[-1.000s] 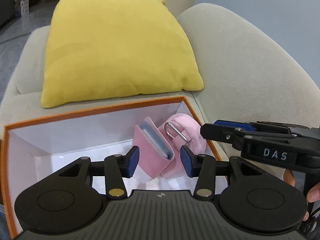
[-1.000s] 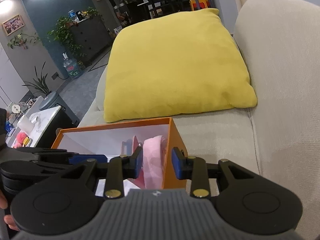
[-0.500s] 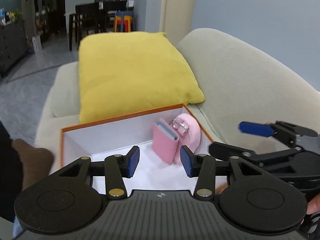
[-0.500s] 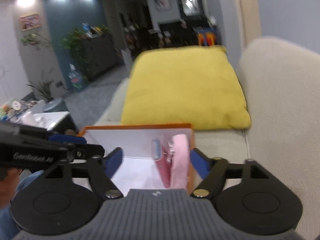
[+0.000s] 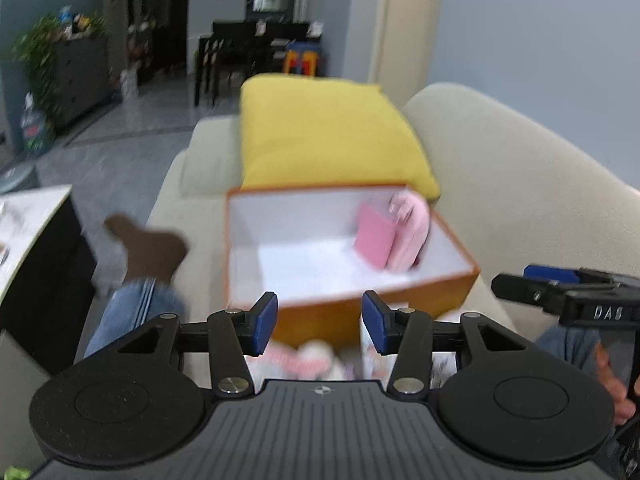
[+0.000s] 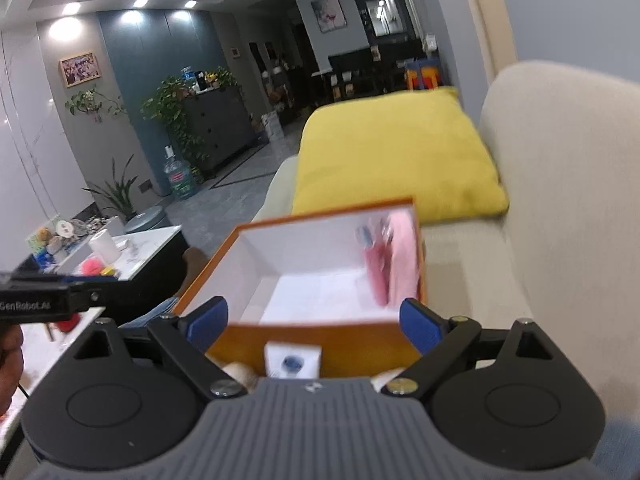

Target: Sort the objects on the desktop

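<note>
An orange box (image 5: 404,304) with white lining is seen on the beige sofa (image 5: 500,184), just in front of a yellow cushion (image 5: 324,136). Two pink items (image 5: 394,236) are stood in the box's far right corner, touching each other. The left gripper (image 5: 318,322) is held before the box's near wall, jaws opening, nothing between them. The right gripper (image 6: 314,320) is spread wide, still opening, also empty. Frames blurred.
</note>
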`<state>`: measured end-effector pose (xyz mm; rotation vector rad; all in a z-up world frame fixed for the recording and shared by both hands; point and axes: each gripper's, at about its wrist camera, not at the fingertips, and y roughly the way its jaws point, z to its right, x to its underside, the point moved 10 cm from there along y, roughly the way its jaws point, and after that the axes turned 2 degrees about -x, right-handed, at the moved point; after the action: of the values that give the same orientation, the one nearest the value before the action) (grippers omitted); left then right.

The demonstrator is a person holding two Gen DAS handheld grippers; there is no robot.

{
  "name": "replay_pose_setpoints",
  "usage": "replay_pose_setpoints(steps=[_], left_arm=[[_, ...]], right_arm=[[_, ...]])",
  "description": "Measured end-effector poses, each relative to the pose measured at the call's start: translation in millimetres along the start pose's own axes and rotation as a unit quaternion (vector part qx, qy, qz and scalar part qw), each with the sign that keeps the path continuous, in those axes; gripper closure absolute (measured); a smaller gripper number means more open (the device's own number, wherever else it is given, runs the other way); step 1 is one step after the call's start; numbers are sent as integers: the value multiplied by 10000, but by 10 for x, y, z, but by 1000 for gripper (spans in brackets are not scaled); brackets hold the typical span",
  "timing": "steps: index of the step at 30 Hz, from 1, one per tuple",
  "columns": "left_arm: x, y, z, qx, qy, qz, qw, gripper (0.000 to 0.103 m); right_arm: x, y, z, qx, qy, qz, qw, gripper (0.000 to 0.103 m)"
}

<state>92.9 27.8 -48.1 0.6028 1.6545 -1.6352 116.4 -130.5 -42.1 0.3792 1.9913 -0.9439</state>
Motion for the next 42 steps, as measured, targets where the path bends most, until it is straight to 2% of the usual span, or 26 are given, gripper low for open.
replay_pose_setpoints(steps=[2, 4, 7, 10, 16, 19, 26, 30, 33, 38, 40, 42], left_arm=[[155, -37, -58, -10, -71, -107, 9999, 49], [302, -40, -126, -19, -228, -246, 9994, 49], [513, -9, -189, 25, -418, -521, 9978, 49], [777, -49, -160, 94, -329, -700, 9970, 49], [1212, 116, 58, 505, -362, -1251, 9902, 49], [1347, 248, 114, 533, -340, -1422, 9878, 49], [1661, 388, 283, 579, 116, -1722, 9833, 46], [1772, 370, 362, 551, 451, -1697, 9829, 35], [1809, 357, 389, 475, 649, -1611, 9837, 31], [1844, 293, 386, 367, 706, -1528, 9851, 30], [1860, 261, 367, 282, 717, -1513, 9855, 30], [1873, 237, 326, 152, 691, -1521, 9858, 30]], right_arm=[[113, -20, -106, -10, -120, -129, 9998, 12], [220, -2, -192, 14, -267, -296, 9992, 23], [410, 32, -316, -63, -347, -568, 9978, 32], [670, 144, -469, -231, -443, -972, 9940, 44], [1119, 408, -638, -352, -709, -1806, 9804, 59], [1210, 488, -629, -325, -716, -2019, 9763, 60], [1394, 617, -663, -353, -592, -2425, 9677, 60], [1480, 661, -680, -292, -730, -2537, 9641, 59], [1511, 657, -703, -247, -856, -2568, 9623, 59], [1552, 680, -751, -185, -1174, -2565, 9592, 59], [1573, 703, -769, -264, -1169, -2586, 9585, 66], [1570, 701, -773, -285, -1172, -2544, 9595, 67]])
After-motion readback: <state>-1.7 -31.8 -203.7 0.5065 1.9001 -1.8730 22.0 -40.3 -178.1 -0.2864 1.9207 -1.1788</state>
